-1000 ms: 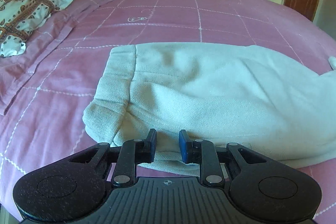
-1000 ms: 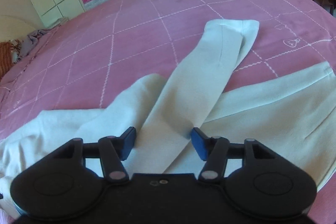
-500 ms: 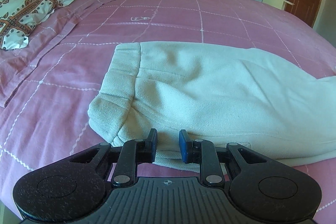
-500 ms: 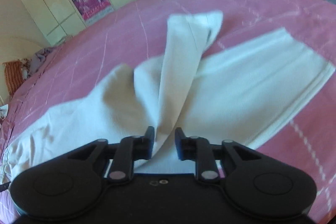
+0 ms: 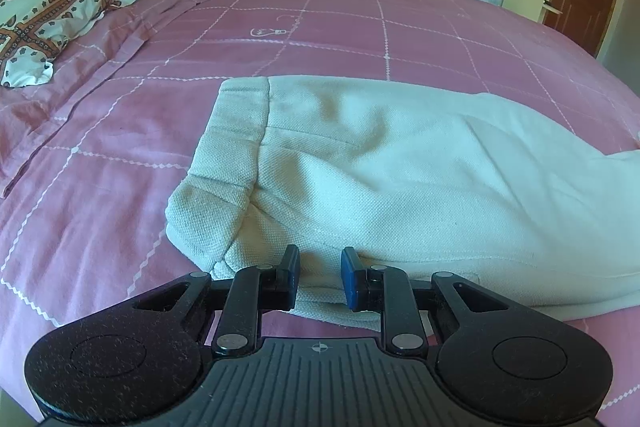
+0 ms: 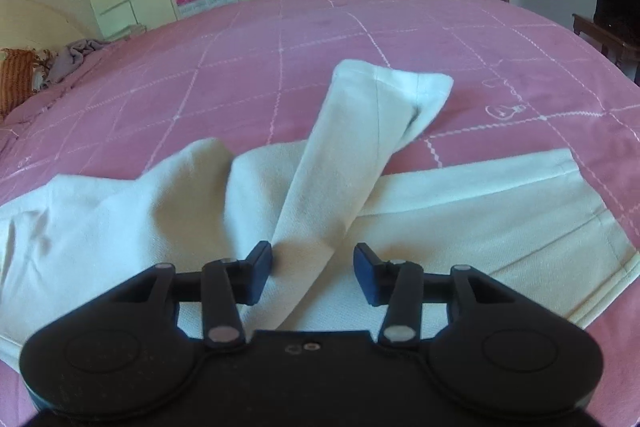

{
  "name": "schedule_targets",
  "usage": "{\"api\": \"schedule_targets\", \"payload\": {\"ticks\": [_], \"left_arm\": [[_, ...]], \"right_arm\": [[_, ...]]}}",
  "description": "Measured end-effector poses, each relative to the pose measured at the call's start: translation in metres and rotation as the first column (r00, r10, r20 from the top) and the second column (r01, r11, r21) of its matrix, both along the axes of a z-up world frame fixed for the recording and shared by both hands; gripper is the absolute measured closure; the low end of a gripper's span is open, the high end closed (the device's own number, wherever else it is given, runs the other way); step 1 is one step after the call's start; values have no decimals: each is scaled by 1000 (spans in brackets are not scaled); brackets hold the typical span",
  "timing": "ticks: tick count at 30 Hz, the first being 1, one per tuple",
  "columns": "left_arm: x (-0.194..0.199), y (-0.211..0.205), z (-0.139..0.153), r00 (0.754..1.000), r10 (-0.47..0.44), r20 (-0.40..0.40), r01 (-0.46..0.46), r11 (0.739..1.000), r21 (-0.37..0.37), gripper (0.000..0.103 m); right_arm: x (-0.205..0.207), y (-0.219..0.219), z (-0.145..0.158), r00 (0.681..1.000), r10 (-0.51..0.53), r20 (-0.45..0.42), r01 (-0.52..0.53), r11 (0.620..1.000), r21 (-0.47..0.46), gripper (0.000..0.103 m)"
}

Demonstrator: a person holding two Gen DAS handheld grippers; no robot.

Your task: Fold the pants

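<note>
1. Your left claw (image 5: 322,279) sits at the lower centre of its view, narrow and pinched on a fold of the pants (image 5: 400,179) at their near edge. The waistband (image 5: 240,131) lies just left of and above it.
2. In that view the pants stretch sideways across the pink bed (image 5: 280,39), with the waistband at centre left and the body running off to the right edge. Their long axis therefore crosses the line your left claw points along.
3. Your right claw (image 6: 314,267) stands about half wide, and its jaws have just been opening. One loose leg (image 6: 360,147) passes between them. The left pad is at its edge and the right pad stands clear, so nothing is gripped.
4. This relation decides the next move. The loose leg runs from the claw diagonally up and right to its cuff above frame centre. It crosses over the other leg (image 6: 480,211), which lies flat toward the right edge. The two legs splay apart and are not stacked, so I judge the upper one needs swinging right to line up.
5. Your right claw is the one at the legs, and your left anchors the waist end.
6. Only the right view shows the crossed legs and cuffs. Only the left view shows the waistband and the grip on it.
</note>
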State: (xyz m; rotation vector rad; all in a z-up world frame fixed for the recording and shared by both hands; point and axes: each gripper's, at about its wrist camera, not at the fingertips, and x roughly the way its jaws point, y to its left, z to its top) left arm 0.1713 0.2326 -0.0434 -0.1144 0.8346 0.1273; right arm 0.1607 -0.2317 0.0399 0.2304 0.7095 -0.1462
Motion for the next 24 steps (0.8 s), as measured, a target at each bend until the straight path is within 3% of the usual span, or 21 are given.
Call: {"api": "schedule_targets", "payload": {"ticks": [3, 6, 7, 8, 9, 15, 19, 21, 22, 23, 24], "left_arm": [[2, -2, 0, 1000, 2, -6, -2, 1000, 7, 80], [3, -1, 0, 1000, 1, -11, -1, 1000, 6, 80], [3, -1, 0, 1000, 0, -11, 0, 1000, 3, 80], [2, 0, 0, 1000, -2, -11, 2, 1000, -1, 80], [2, 0, 0, 1000, -3, -10, 3, 1000, -4, 80], [2, 2, -1, 1000, -27, -14, 27, 1000, -1, 80], [3, 4, 0, 999, -36, -22, 35, 999, -14, 80], [3, 4, 0, 999, -38, -22, 37, 999, -15, 80], [4, 4, 0, 999, -36, -22, 36, 999, -15, 80], [3, 4, 0, 999, -35, -21, 35, 999, -17, 80], [3, 5, 0, 999, -33, -20, 32, 999, -20, 80]], "right_arm": [[4, 6, 11, 999, 12, 37, -11, 1000, -21, 51], [27, 5, 2, 999, -5, -51, 2, 999, -51, 56], [30, 1, -1, 998, -19, -64, 15, 998, -56, 69], [28, -3, -2, 999, -20, -50, 18, 999, -37, 89], [22, -8, -1, 999, -24, -29, 23, 1000, -10, 96], [-66, -38, 10, 986, -137, 99, 116, 974, 193, 99], [-92, -61, -28, 979, -205, -20, 203, 944, 261, 101], [-98, -70, -27, 978, -206, 17, 192, 935, 299, 92], [-101, -74, -20, 972, -226, 54, 201, 934, 295, 70], [-102, -79, -14, 965, -249, 83, 213, 928, 307, 58], [-102, -87, -11, 957, -276, 92, 232, 914, 332, 55]]}}
